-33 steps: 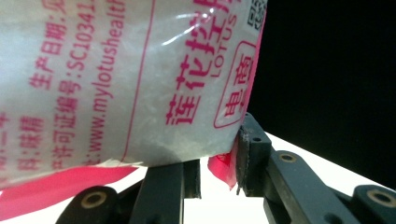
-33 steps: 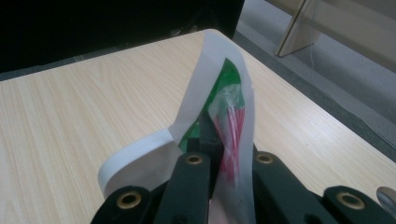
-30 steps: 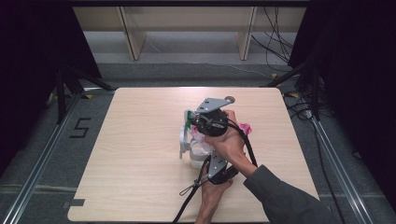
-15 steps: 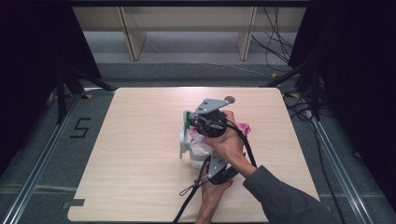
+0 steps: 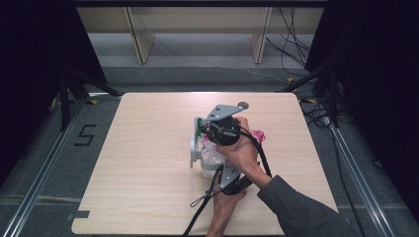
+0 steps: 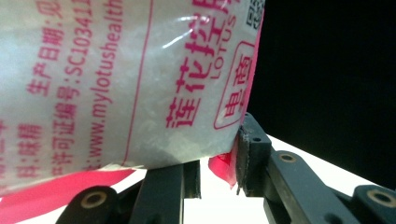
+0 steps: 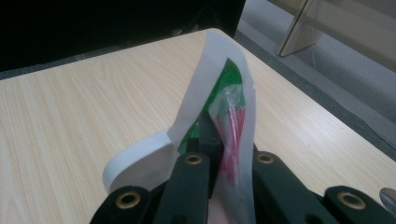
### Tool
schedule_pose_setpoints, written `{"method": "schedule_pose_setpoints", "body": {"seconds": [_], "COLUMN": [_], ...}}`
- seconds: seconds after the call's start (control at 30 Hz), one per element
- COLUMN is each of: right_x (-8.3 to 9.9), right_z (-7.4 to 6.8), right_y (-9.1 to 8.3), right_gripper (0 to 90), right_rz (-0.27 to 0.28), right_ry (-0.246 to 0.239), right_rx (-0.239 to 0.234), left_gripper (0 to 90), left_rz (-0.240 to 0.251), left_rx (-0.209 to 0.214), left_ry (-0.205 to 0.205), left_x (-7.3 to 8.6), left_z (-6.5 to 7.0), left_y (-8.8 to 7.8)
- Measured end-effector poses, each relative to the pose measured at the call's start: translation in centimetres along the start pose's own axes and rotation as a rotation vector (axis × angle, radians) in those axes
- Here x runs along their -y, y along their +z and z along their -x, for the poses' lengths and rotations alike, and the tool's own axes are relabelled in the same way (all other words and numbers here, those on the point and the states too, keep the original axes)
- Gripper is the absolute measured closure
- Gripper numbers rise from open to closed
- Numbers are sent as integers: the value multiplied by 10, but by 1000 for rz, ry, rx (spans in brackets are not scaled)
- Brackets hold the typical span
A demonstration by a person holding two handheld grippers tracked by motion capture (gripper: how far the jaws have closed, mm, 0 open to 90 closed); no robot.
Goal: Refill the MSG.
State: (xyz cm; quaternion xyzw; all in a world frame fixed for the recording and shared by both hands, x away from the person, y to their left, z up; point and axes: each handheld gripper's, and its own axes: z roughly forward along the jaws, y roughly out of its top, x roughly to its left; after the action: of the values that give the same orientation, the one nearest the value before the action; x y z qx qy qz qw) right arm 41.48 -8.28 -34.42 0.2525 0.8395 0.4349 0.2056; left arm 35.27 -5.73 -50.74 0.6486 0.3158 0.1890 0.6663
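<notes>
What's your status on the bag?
Left gripper fingers clamp bag bottom corner. Right gripper shut on bag top and white clip. Nothing blocking.

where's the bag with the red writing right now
In the high view the bag sits near the middle of the table, a little right of centre, between the left gripper just below it and the right gripper above it.

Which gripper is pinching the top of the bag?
The right gripper, squeezed shut on the bag's flat top edge; the left gripper holds the bag's bottom.
</notes>
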Motion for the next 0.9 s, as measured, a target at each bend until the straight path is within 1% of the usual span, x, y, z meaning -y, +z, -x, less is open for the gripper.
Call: {"method": "schedule_pose_setpoints", "body": {"seconds": [0.03,0.07,0.1,0.13,0.17,0.2,0.23,0.27,0.4,0.57,0.67,0.7,0.73,0.9], "right_x": [0,0,0,0,0,0,0,0,0,0,0,-1,0,0], "right_z": [0,0,2,1,1,2,2,2,2,3,3,2,3,3], "right_y": [0,0,0,0,-1,-1,-1,-1,-1,-1,-1,-1,-1,-1], "right_gripper": [891,891,891,891,892,892,891,892,892,892,891,891,891,892], "right_rz": [0,0,-2,6,4,-2,-3,6,7,15,15,12,13,11], "right_ry": [0,4,-14,1,5,1,8,8,8,-15,-16,-7,-15,-15], "right_rx": [2,0,-7,2,1,-3,-5,-2,0,-1,3,3,5,3], "left_gripper": [737,736,737,737,737,736,737,737,736,736,736,737,736,736], "left_rz": [1,1,0,0,-8,-8,-8,-7,-6,-7,-7,-6,-6,-7], "left_rx": [6,2,0,0,1,1,1,1,2,6,7,9,9,9], "left_ry": [0,0,0,0,1,2,2,2,1,2,2,1,1,2], "left_x": [0,0,0,0,0,0,0,0,0,-1,-1,-1,-1,-1], "left_z": [0,0,0,0,0,0,0,0,0,0,1,1,1,1], "left_y": [0,0,0,0,0,0,0,0,0,0,0,0,0,0]}}
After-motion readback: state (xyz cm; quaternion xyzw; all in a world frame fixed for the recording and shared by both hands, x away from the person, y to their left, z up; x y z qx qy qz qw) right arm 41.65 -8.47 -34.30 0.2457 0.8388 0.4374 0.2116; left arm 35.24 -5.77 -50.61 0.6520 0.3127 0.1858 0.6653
